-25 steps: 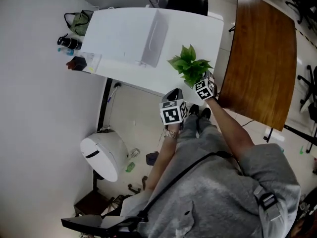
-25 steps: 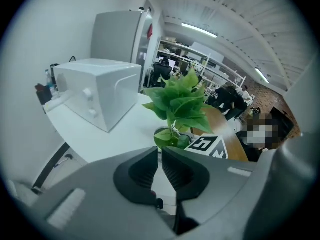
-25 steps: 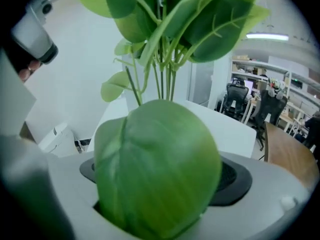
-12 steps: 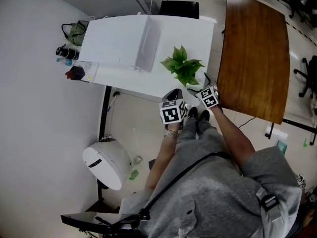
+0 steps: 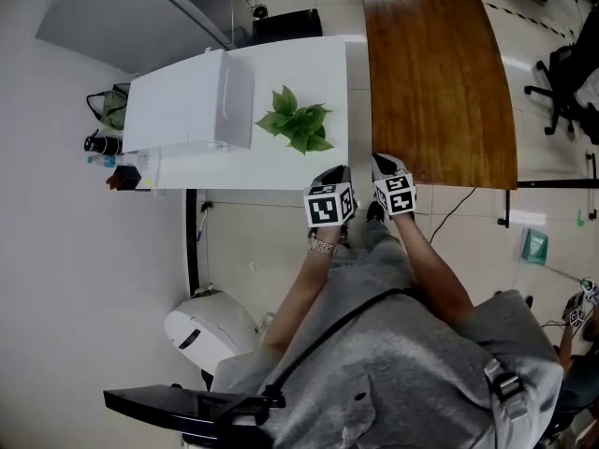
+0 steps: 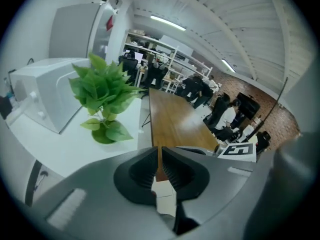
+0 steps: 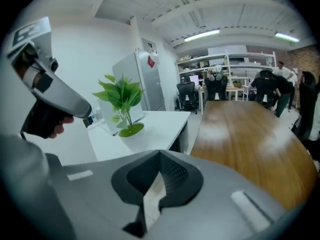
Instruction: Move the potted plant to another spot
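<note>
One white box [image 5: 187, 101], one potted plant [image 5: 298, 129] right of it on the white desk [image 5: 328, 68]. My two grippers, left [image 5: 335, 172] and right [image 5: 382, 161], sit off the desk's near edge, both closed and empty. Earlier my right gripper was at the plant, and it has since pulled away.

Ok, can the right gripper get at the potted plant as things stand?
Probably yes. The potted plant stands clear near the white table's edge, with nothing between it and the right gripper. That gripper's jaws are shut and empty, so they'd need opening first.
</note>
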Tool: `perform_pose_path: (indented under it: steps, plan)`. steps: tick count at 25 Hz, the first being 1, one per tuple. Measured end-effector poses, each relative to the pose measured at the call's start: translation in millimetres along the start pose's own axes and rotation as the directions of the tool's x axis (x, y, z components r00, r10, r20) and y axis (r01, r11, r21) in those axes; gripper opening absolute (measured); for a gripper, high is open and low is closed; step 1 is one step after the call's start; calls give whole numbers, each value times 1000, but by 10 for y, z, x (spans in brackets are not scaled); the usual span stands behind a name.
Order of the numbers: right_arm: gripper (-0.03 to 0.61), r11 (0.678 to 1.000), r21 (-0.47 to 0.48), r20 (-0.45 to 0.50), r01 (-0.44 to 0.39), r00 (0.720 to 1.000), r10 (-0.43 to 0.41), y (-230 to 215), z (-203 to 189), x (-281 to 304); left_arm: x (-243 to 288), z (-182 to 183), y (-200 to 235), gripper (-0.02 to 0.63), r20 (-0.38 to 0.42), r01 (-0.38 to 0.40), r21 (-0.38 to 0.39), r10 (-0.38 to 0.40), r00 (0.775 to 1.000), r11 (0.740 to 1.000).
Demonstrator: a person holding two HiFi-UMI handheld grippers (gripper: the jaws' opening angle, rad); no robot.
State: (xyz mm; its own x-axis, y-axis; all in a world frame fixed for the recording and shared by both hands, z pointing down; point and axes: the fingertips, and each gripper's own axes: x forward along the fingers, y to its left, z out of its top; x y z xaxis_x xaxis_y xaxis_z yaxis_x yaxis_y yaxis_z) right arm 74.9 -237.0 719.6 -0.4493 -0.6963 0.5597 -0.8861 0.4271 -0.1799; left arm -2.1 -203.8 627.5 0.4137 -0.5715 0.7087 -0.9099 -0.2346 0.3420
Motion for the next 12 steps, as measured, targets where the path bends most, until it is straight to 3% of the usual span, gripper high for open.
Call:
perform_pose_path:
  steps: [5, 8, 12]
  plan:
    - [2, 996, 86, -63, 33, 998, -28, 302, -119, -395, -271, -228, -321, 40, -2, 85, 101, -86, 996, 991]
    - [2, 993, 104, -102, 55, 994, -45, 618, -277, -656, -572, -541, -288, 41, -1, 111, 108, -112, 994, 988]
    - [2, 986, 150, -71, 67, 996, -57, 1275, -414, -1162, -1015, -1051, -45, 41, 3, 105, 75, -106, 994, 992]
